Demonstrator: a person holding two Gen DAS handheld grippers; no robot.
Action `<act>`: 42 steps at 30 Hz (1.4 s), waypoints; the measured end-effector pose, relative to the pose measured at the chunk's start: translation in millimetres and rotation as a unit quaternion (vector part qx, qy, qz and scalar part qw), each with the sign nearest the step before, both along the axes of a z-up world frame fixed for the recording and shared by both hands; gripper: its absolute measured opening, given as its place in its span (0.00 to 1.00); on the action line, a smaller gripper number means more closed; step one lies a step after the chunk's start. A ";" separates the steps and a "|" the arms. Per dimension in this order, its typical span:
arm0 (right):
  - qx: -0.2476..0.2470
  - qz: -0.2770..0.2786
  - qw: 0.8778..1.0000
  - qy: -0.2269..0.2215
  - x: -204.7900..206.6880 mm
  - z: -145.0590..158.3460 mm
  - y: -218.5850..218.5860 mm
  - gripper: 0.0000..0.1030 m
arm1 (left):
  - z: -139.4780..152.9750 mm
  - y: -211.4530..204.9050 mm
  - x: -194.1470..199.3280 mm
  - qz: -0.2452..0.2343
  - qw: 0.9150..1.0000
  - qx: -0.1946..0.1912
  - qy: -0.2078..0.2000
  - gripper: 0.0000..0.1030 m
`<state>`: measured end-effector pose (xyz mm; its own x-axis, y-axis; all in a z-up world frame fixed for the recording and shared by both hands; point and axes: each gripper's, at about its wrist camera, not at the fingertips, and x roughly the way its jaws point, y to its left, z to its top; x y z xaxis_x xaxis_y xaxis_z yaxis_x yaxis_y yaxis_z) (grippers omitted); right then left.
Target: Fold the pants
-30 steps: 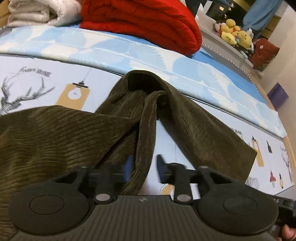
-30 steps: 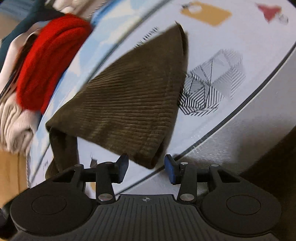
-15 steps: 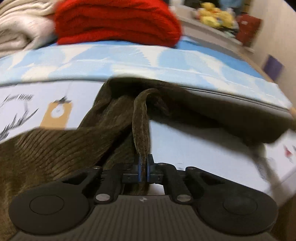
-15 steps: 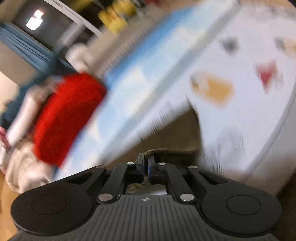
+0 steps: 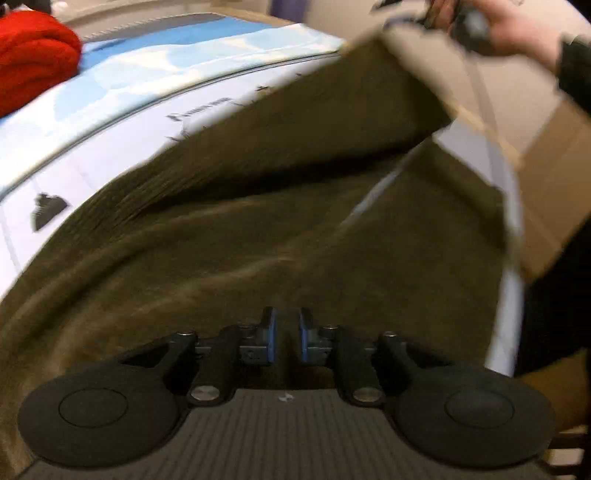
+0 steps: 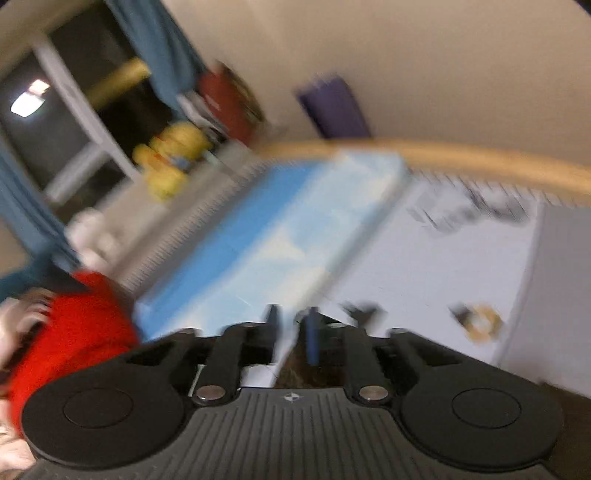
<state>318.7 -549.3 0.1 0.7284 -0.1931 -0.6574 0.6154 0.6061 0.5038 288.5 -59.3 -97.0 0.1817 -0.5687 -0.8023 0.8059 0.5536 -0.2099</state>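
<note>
Early stage: I'm lifting one leg of the pants (image 5: 258,240) with right tongs (image 6: 293,332), left tongs (image 5: 284,339) also pinching fabric; no fold laid down yet.

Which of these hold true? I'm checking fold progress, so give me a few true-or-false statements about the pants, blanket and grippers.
1. The pants are olive-brown. True.
2. The red blanket lies on the pants. False: it sits apart, farther back on the bed.
3. The right hand holds one pants edge up. True.
4. The left gripper gapes wide. False: its fingers are close, with cloth between.
</note>
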 end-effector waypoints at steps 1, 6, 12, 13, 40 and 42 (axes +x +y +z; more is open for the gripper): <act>0.000 -0.001 1.000 0.000 -11.1 -14.4 1.4 0.33 | 5.2 5.9 -0.2 0.001 1.000 -0.014 0.000 0.25; -0.052 0.012 0.998 0.037 -69.8 -76.0 12.8 0.33 | 20.5 44.1 20.0 0.086 0.995 -0.056 0.004 0.34; 0.000 0.041 0.997 0.067 -67.1 -102.8 0.9 0.34 | 21.9 70.1 44.1 0.209 0.977 0.022 -0.030 0.34; 0.004 0.054 0.996 0.066 -59.0 -105.3 4.4 0.37 | 24.2 74.5 47.8 0.242 0.969 0.042 -0.032 0.34; -0.059 0.019 0.989 0.136 65.1 -113.6 33.8 0.09 | 83.2 128.9 56.0 0.520 0.834 0.114 -0.145 0.34; 0.002 -0.004 0.985 0.173 55.2 -121.9 32.0 0.38 | 82.7 127.6 56.8 0.520 0.836 0.110 -0.138 0.34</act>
